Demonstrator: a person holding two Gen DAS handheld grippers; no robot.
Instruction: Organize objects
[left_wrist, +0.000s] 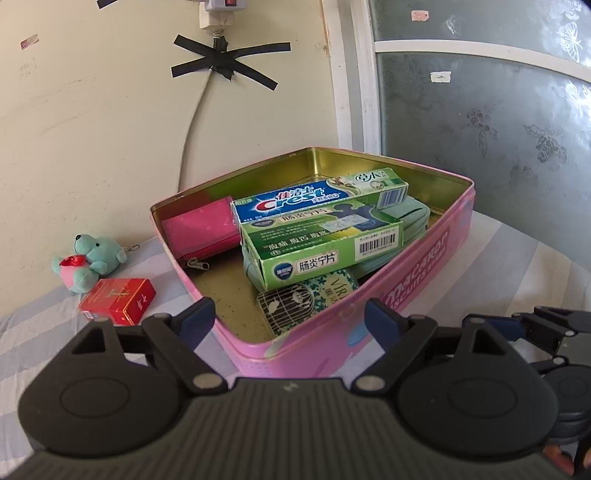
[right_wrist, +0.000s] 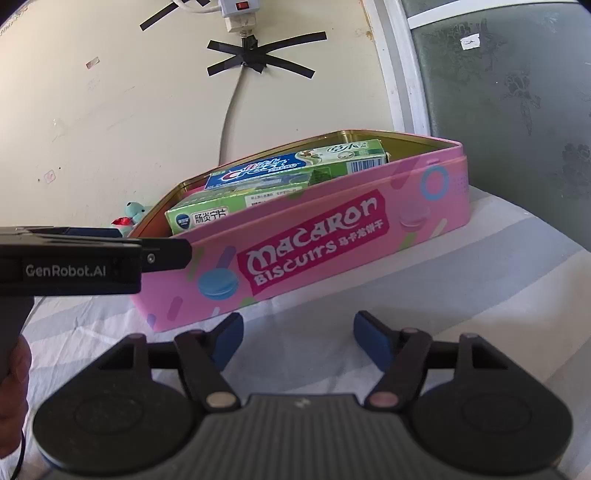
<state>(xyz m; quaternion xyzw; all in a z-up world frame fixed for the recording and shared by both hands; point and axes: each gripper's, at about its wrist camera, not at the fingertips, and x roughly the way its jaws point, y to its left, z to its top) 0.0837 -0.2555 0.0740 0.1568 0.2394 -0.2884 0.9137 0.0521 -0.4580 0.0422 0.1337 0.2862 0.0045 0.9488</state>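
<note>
While jaws gape | left gripper (left_wrist: 290, 317) over tin (left_wrist: 413, 280) corner

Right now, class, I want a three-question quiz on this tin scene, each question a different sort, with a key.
1. True or false: the Crest box lies inside the pink tin.
2. Which lies outside the tin? A) pink pouch B) red box C) green box
3. Fill in: the left tool is ___, holding nothing.

Key: 1 true; 2 B; 3 open.
</note>
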